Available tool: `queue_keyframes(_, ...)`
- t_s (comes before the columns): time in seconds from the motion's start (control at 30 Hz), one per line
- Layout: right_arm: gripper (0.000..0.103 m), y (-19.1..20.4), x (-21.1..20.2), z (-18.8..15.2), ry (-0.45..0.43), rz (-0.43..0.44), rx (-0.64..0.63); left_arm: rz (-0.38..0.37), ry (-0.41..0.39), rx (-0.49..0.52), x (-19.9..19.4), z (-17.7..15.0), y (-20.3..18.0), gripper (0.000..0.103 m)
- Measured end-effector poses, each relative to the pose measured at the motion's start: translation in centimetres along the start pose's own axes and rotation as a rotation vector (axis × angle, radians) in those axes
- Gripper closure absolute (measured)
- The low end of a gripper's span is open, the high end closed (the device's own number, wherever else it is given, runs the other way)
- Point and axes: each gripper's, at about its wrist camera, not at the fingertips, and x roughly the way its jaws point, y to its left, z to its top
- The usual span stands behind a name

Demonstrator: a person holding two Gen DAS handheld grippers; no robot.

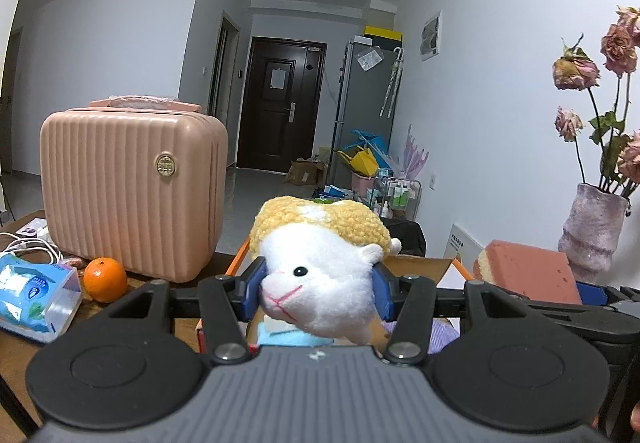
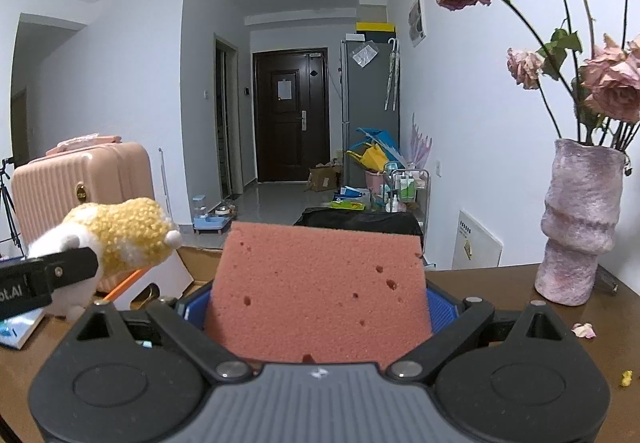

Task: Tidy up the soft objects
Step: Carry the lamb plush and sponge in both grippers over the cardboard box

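Observation:
A plush toy (image 1: 320,263) with a white face and a curly yellow back is squeezed between the blue pads of my left gripper (image 1: 318,293), lifted above a cardboard box (image 1: 416,269) with orange edges. The same toy (image 2: 120,239) shows at the left of the right wrist view, with a left gripper finger (image 2: 60,271) across it. My right gripper (image 2: 318,307) is shut on a pink sponge block (image 2: 320,291), which fills the space between its blue pads. That sponge (image 1: 528,275) also appears at the right of the left wrist view.
On the wooden table (image 2: 500,295) stand a pink ribbed suitcase (image 1: 128,187), an orange (image 1: 105,279), a blue tissue pack (image 1: 32,295) and white cables at the left. A fuzzy purple vase (image 2: 580,219) with dried roses stands at the right. A hallway with clutter lies beyond.

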Motion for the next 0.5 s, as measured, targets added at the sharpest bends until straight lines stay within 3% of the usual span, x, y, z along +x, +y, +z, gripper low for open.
queue_keyframes(0.5, 0.005, 0.9, 4.7, 1.7, 0.034, -0.006, -0.015, 0.027, -0.005, -0.033, 4.8, 1.5, 0.1, 0.049)
